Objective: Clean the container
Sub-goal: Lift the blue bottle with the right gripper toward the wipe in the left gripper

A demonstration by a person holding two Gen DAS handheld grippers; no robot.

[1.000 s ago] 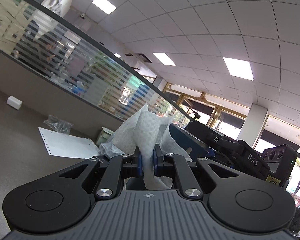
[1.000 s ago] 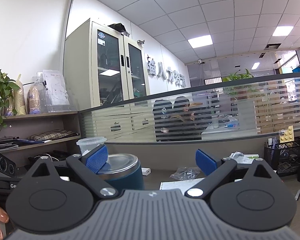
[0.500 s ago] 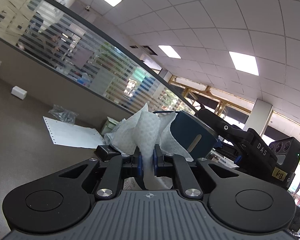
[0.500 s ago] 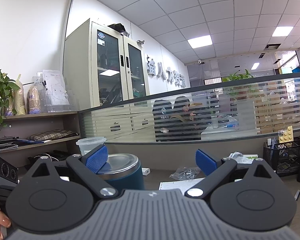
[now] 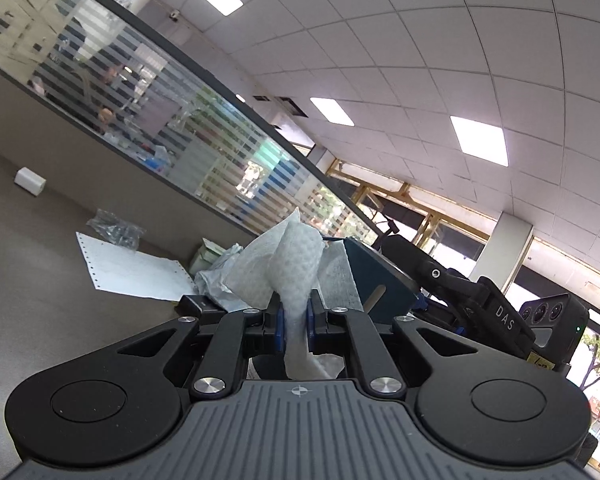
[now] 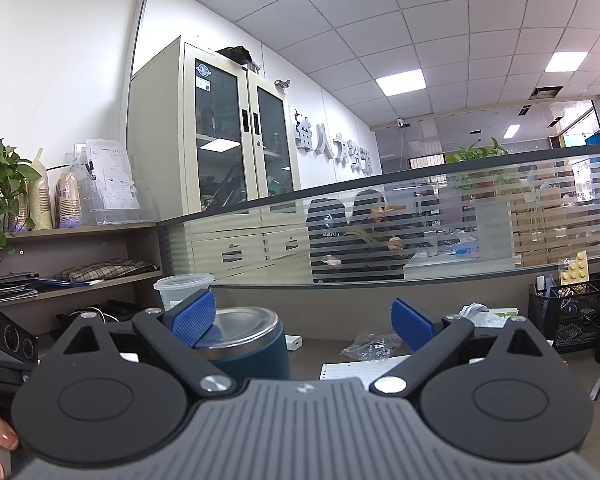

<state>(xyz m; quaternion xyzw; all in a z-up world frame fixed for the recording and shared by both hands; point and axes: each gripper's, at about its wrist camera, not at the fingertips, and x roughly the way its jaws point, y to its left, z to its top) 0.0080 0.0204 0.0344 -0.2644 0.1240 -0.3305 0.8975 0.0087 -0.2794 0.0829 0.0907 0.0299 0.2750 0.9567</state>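
The container [image 6: 246, 342], a dark blue cup with a bright steel rim, sits just ahead of my right gripper [image 6: 302, 320], partly behind its left pad; its jaws stand wide and the far pad is clear of the cup, though whether the near pad touches it I cannot tell; in my left view the same cup [image 5: 374, 284] shows as a blue wall tilted beyond the cloth, with a pale strip on its side; my left gripper [image 5: 293, 322] is pinched tight on a white dimpled wiping cloth [image 5: 296, 260], which fans out above the pads and hangs crumpled below them; whether the cloth touches the cup I cannot tell, for the folds hide the gap; to the right of the cup in that view lies my other gripper's black body, lettered DAS [image 5: 504, 318]; on the brown desk [image 5: 32, 280] lie a perforated sheet of paper [image 5: 136, 272], a clear plastic bag [image 5: 114, 228] and a small white block [image 5: 30, 181]; beyond runs a striped glass partition [image 6: 460, 220] with people seated behind it; a black mesh organiser [image 6: 568, 320] stands at the right, and a clear plastic tub [image 6: 180, 290] behind the cup.
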